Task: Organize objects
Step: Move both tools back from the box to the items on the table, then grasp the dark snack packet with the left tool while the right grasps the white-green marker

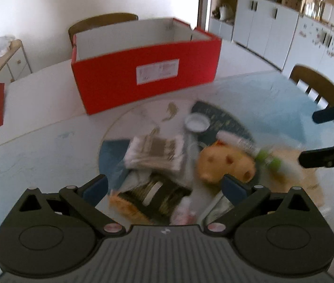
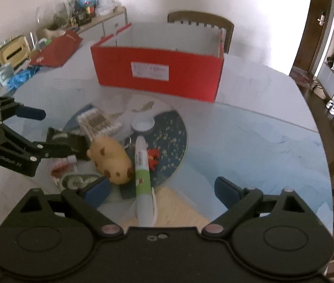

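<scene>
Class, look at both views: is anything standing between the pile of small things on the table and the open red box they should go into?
Nothing visible does. Only bare table lies between the pile, tube and soft toy included, and the red box, whose top is open.

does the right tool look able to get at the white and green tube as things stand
Probably yes: the right tool is open, and the white and green tube lies uncovered between its fingers. The yellow spotted plush toy crowds the tube's left side.

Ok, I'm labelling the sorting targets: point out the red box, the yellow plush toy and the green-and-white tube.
red box [image 2: 190, 80], right wrist view, on its front wall.
yellow plush toy [image 2: 111, 159], right wrist view, on its body.
green-and-white tube [image 2: 143, 179], right wrist view, on its green band.
</scene>
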Demonstrator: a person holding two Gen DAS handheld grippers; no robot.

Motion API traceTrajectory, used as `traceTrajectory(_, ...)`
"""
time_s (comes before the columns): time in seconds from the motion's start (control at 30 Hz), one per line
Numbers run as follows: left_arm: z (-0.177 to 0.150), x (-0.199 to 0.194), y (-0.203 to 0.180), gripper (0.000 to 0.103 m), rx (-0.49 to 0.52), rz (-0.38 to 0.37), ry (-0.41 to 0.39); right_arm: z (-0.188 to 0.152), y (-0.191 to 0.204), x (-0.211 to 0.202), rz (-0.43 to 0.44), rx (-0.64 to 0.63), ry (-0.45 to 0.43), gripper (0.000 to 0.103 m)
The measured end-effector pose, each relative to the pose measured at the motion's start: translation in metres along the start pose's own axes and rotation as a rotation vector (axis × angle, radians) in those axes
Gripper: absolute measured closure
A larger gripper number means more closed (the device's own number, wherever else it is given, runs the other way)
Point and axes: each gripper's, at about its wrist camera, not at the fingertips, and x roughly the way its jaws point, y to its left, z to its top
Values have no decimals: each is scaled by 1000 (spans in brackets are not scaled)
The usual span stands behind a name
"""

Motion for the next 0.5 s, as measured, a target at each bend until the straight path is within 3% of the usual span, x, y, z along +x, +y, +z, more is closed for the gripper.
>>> traceTrajectory(0.23, -10, 17, 1, 0, 75, -6, 32, -7, 11, 14, 16, -31, 38, 15)
traceTrajectory(0.5, -13, 26, 2, 1, 123, -8, 13, -6, 19, 27, 24, -53, 72, 31)
